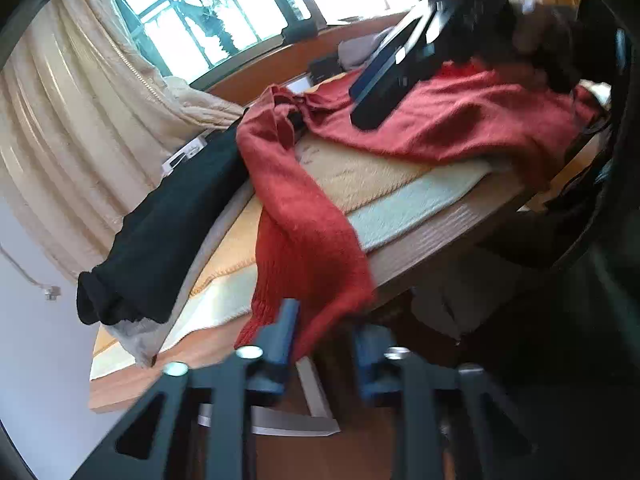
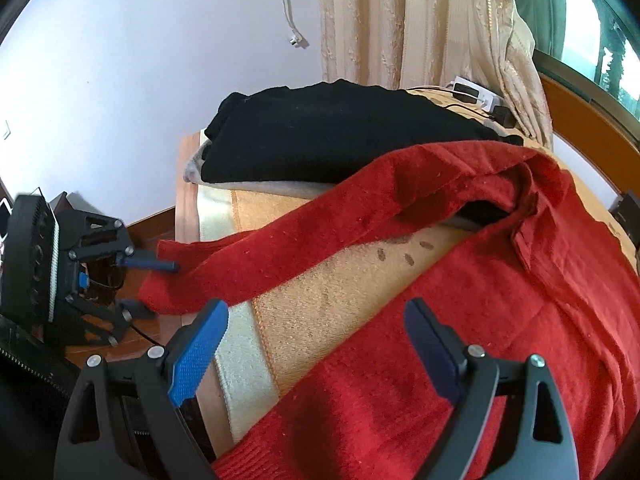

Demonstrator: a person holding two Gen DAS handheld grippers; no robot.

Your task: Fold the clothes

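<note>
A red knitted sweater (image 1: 460, 120) (image 2: 500, 320) lies spread on the towel-covered table. One sleeve (image 1: 296, 220) (image 2: 280, 248) runs off the table's edge. My left gripper (image 1: 330, 348) (image 2: 144, 284) is at the cuff, one blue finger above it and one below, closed on the sleeve end. My right gripper (image 2: 316, 308) hovers open just above the sweater's body near the hem, nothing between its pads. In the left wrist view its dark fingers (image 1: 384, 92) show over the sweater.
A folded black garment (image 1: 172, 220) (image 2: 340, 136) lies on a grey one at the table's far end. Beige and pale towels (image 2: 332, 292) cover the wooden table (image 1: 420, 240). A cream curtain (image 1: 60, 120), a window and a power strip (image 2: 476, 94) stand behind.
</note>
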